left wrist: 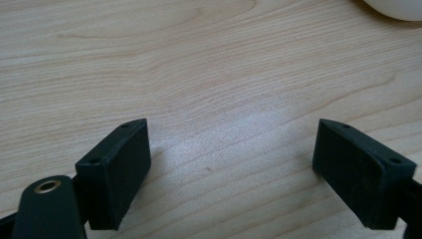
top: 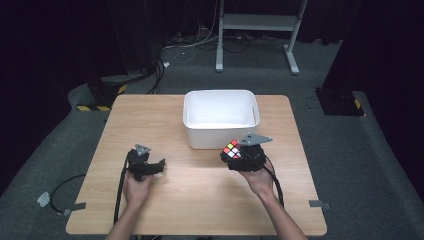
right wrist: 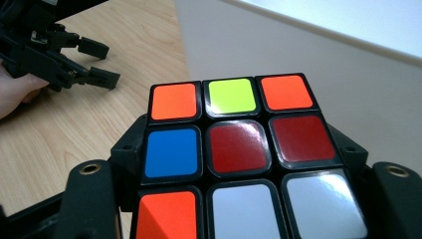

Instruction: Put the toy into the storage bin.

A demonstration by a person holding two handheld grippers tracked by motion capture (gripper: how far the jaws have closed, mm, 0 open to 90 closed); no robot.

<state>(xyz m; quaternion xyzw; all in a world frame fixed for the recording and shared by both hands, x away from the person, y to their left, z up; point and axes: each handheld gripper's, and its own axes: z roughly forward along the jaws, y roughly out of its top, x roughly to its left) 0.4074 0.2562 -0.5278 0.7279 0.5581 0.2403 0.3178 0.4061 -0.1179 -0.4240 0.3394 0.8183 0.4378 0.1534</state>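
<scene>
So the right gripper (top: pixel 239 156) has its fingers (right wrist: pixel 130 149) clamped on a Rubik's-style cube (top: pixel 232 149), one on each side of it. In the right gripper view the cube (right wrist: pixel 239 154) sits squarely between them, and the face toward the camera reads orange, yellow-green, orange on the top row, blue, dark red, dark red in the middle, and orange, white, white at the bottom. That makes nine stickers on that face, with no logo or lettering on any of them that I can read.

From the high view, the cube is held just in front of the white tub (top: pixel 221 118), near its front right corner, above the wooden worktop (top: pixel 200 200). Can't tell whether it's touching the tub wall.

The left gripper (top: pixel 150 167) has its fingers (left wrist: pixel 117 167) spread wide with nothing between them, just bare wood grain underneath. It sits low over the worktop's left half, well apart from the cube.

Count: one cube, one tub, two grippers, one hand on each. The tub looks empty from above. No readable writing anywhere.
</scene>
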